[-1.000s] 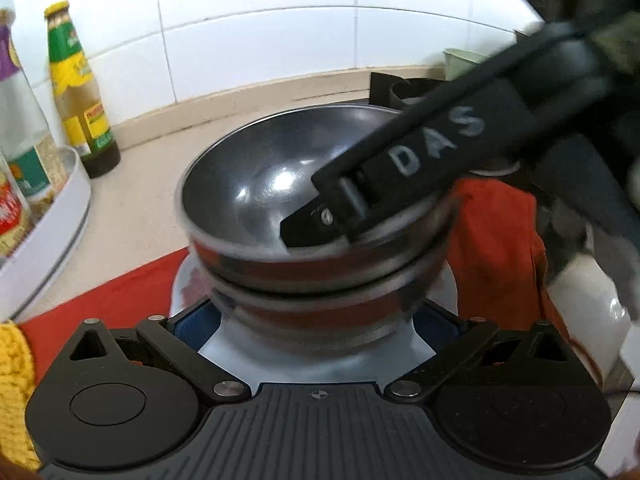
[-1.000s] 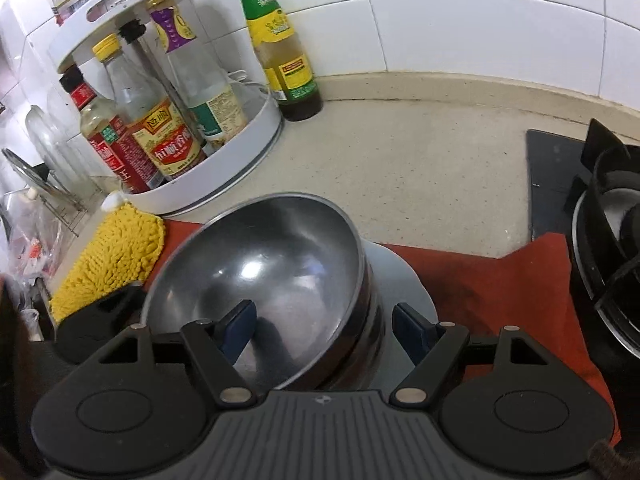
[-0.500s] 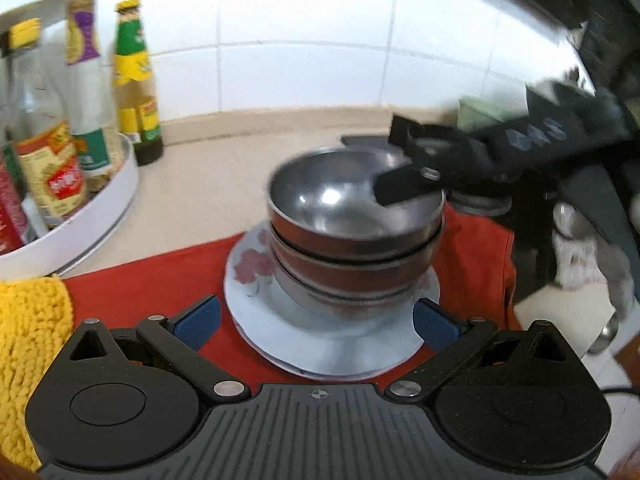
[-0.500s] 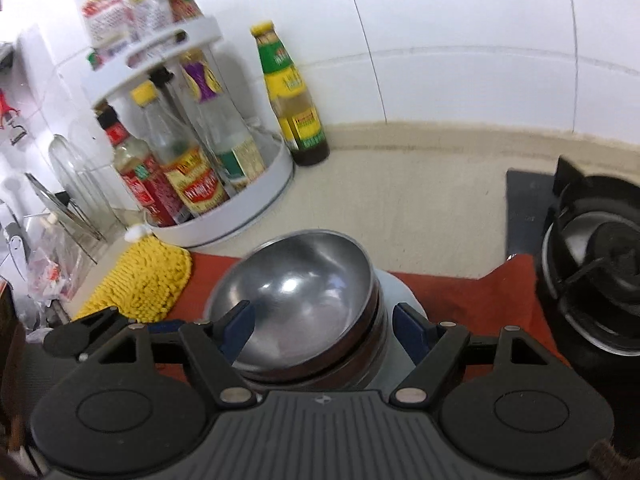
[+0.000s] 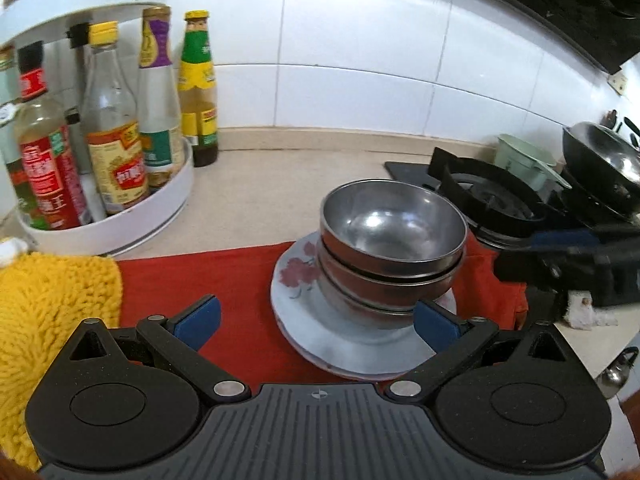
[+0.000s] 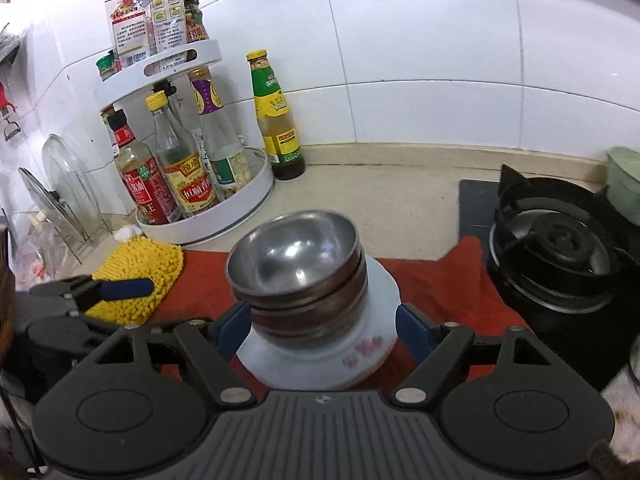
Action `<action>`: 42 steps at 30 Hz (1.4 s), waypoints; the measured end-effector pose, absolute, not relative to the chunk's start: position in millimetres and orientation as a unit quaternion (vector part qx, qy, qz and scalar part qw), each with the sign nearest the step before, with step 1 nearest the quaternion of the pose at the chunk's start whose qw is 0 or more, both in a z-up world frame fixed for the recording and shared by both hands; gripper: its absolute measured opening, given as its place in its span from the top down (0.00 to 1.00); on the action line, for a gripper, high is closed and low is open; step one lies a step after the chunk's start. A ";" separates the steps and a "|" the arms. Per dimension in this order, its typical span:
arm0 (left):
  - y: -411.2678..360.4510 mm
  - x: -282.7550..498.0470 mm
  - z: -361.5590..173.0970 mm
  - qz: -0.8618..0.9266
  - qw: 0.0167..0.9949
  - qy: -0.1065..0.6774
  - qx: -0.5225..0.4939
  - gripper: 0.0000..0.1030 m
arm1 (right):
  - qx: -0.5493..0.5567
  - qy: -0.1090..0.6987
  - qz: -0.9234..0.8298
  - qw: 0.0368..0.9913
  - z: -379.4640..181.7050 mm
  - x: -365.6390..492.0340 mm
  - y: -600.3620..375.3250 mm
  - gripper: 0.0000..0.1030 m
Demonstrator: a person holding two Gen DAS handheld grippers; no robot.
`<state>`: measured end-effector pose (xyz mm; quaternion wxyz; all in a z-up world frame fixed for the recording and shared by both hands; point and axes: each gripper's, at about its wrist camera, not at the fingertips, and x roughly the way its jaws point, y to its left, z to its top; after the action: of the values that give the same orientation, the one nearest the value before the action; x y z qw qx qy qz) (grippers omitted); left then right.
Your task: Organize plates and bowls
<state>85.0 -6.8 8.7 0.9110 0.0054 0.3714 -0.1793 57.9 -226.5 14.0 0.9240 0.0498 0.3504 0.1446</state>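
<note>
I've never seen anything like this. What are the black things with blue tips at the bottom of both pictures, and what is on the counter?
Those are hand-held claws; a person carries one in each hand, and each has a camera looking forward along its fingers. One picture comes from the left claw, the other from the right claw. Both are open and hold nothing. Between them, on a red cloth, sits a flowered plate with a stack of metal bowls on it. Left of it lies a yellow mat, and behind that a white rack of sauce bottles. A gas stove is on the right.
</note>
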 end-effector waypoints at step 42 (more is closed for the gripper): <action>-33.3 38.0 -5.2 -0.081 0.904 0.418 0.036 0.01 | 0.053 0.399 0.033 0.915 -25.1 12.9 -226.6 0.23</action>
<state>38.0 -33.3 -5.2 0.9042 0.0357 0.4180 -0.0806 12.9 -226.6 -25.1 0.9149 0.0531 0.3988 0.0327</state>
